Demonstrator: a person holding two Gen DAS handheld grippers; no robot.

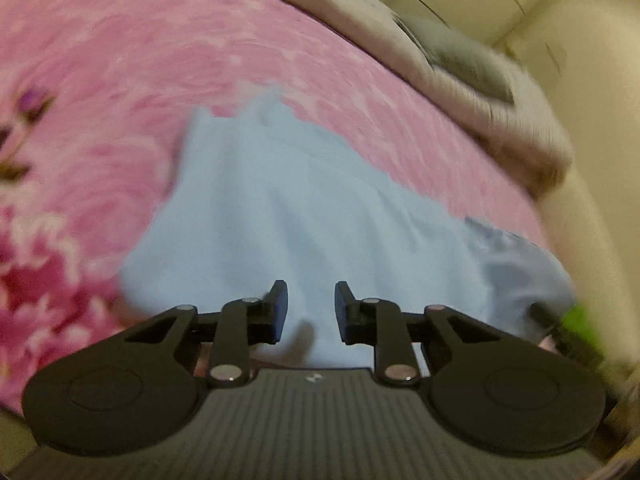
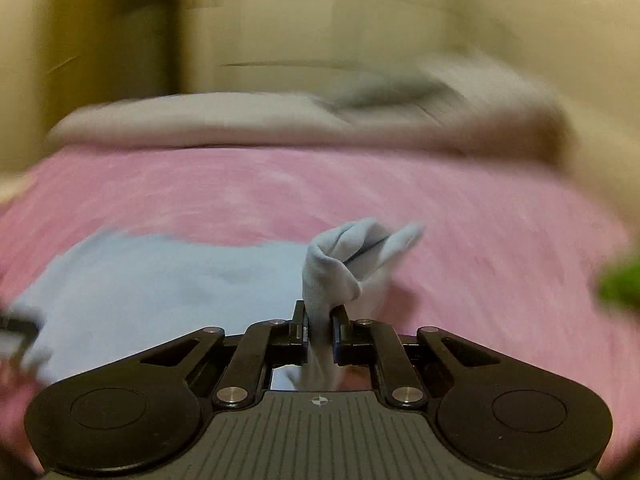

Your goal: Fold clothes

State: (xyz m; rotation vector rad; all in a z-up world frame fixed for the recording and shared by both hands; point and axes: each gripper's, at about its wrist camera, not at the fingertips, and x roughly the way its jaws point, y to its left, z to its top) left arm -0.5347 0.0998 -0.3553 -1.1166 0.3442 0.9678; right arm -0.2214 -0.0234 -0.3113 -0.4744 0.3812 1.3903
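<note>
A light blue garment (image 1: 280, 208) lies spread on a pink bed cover (image 1: 120, 60). My left gripper (image 1: 311, 312) is open and empty, just above the garment's near part. In the right wrist view, my right gripper (image 2: 320, 330) is shut on a bunched edge of the light blue garment (image 2: 336, 268), lifted a little above the pink bed cover (image 2: 480, 220); the rest of the cloth trails flat to the left. Both views are blurred by motion.
A grey-beige folded blanket (image 1: 460, 64) lies along the far edge of the bed, also in the right wrist view (image 2: 280, 120). Cream cupboards (image 2: 320, 28) stand behind. Something green (image 2: 620, 280) shows at the right edge.
</note>
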